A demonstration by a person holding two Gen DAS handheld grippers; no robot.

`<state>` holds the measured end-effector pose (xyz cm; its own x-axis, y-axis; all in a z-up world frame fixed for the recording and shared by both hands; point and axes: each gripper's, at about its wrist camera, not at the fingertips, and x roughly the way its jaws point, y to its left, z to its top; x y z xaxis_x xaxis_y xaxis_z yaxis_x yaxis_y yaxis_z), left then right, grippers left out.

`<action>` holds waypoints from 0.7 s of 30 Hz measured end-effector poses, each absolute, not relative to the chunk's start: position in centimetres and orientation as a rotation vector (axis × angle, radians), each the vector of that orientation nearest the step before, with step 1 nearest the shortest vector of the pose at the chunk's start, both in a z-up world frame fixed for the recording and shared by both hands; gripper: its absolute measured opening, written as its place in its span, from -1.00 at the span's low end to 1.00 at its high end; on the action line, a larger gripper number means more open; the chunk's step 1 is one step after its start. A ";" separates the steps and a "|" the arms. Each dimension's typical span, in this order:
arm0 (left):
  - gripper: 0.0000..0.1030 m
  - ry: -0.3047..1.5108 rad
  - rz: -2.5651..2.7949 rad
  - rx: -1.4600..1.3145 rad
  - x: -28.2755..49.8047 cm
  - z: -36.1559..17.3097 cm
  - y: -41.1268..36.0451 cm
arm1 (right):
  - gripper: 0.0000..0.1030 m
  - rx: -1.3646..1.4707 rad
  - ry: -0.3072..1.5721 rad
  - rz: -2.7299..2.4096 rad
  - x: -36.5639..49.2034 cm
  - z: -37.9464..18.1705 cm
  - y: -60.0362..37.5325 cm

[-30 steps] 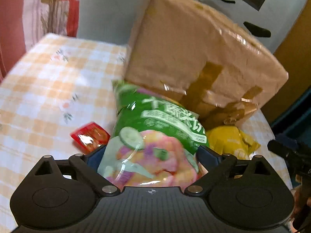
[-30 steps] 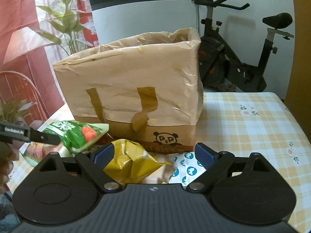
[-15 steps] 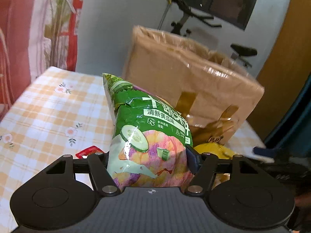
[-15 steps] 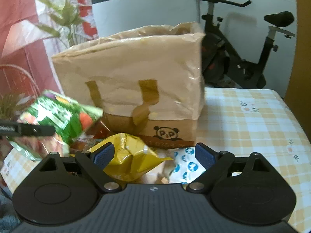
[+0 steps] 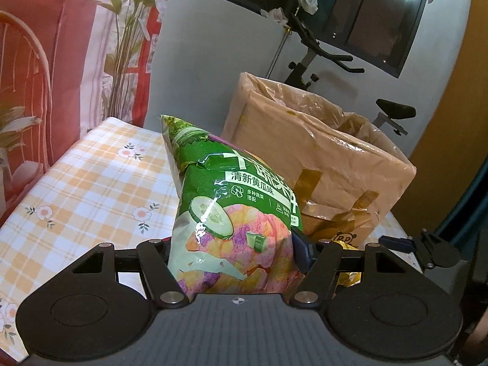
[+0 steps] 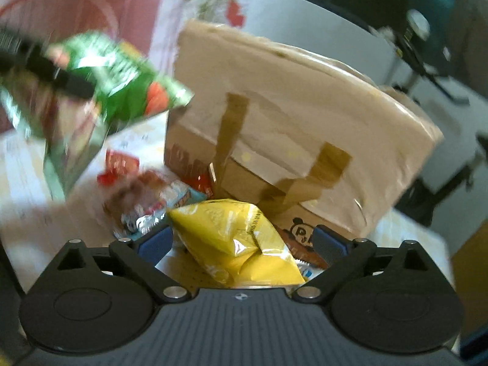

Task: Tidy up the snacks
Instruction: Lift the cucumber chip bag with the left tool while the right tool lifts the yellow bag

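Plainly, the left gripper (image 5: 233, 253) is clamped on the green snack bag (image 5: 225, 210), its jaws closed to a middling width with both pads pressing the bag's lower sides. In the left wrist view the bag fills the centre of the frame, standing up out of the jaws with its crimped top tilted toward the upper left, clear of the checked tablecloth (image 5: 85, 189) that spreads over the left half. Behind the bag, toward the centre right, stands the brown paper bag (image 5: 329, 164), its mouth open and lined with thin plastic, its handles folded flat against its front.

The right gripper (image 6: 241, 244) stands wide, and its jaws have just been opening. The yellow snack packet (image 6: 238, 244) lies between them at the lower centre of the right wrist view, but neither blue pad touches it; a gap shows on each side. That view is smeared by motion. The green bag appears there at the upper left, blurred, held in the air by the other tool's dark finger. Small packets (image 6: 146, 195), red and pale, lie on the cloth at centre left, just before the paper bag's base.
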<state>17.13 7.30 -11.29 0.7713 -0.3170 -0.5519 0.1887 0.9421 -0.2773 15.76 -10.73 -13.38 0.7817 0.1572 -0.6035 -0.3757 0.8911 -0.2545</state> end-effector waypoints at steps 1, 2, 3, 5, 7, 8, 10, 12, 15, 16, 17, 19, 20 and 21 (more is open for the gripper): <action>0.35 0.635 -0.275 -0.210 17.1 -11.4 7.3 | 0.94 -0.396 0.607 0.299 16.0 -13.6 -10.5; 0.35 0.638 -0.274 -0.209 17.0 -11.4 7.4 | 0.94 -0.404 0.608 0.300 16.3 -14.0 -10.5; 0.35 0.642 -0.274 -0.207 17.0 -11.5 7.3 | 0.94 -0.402 0.620 0.303 16.9 -14.3 -10.5; 0.35 0.645 -0.273 -0.202 16.9 -11.6 7.1 | 0.94 -0.391 0.642 0.304 18.0 -15.0 -10.6; 0.35 0.644 -0.274 -0.201 16.7 -11.6 7.2 | 0.85 -0.360 0.668 0.316 19.0 -15.6 -10.8; 0.35 0.642 -0.273 -0.200 16.6 -11.6 7.2 | 0.77 -0.333 0.684 0.329 19.4 -15.9 -10.9; 0.35 0.638 -0.268 -0.200 16.5 -11.6 7.2 | 0.61 -0.277 0.702 0.351 19.7 -16.3 -11.2; 0.35 0.636 -0.266 -0.200 16.4 -11.5 7.3 | 0.53 -0.260 0.691 0.342 19.3 -16.2 -11.5; 0.35 0.627 -0.265 -0.196 16.1 -11.2 7.3 | 0.50 -0.182 0.667 0.340 18.3 -15.6 -12.5; 0.35 0.624 -0.264 -0.193 16.1 -11.1 7.3 | 0.49 -0.148 0.657 0.345 17.9 -15.2 -12.9; 0.35 0.620 -0.262 -0.189 15.9 -10.9 7.2 | 0.49 -0.116 0.646 0.351 17.4 -14.9 -13.4; 0.35 0.608 -0.262 -0.180 15.7 -10.6 7.0 | 0.49 -0.067 0.624 0.359 16.6 -14.2 -14.4; 0.35 0.601 -0.262 -0.176 15.5 -10.4 6.9 | 0.49 -0.052 0.612 0.361 16.2 -13.8 -14.8; 0.35 0.594 -0.261 -0.171 15.4 -10.1 6.8 | 0.49 -0.040 0.597 0.361 15.8 -13.4 -15.2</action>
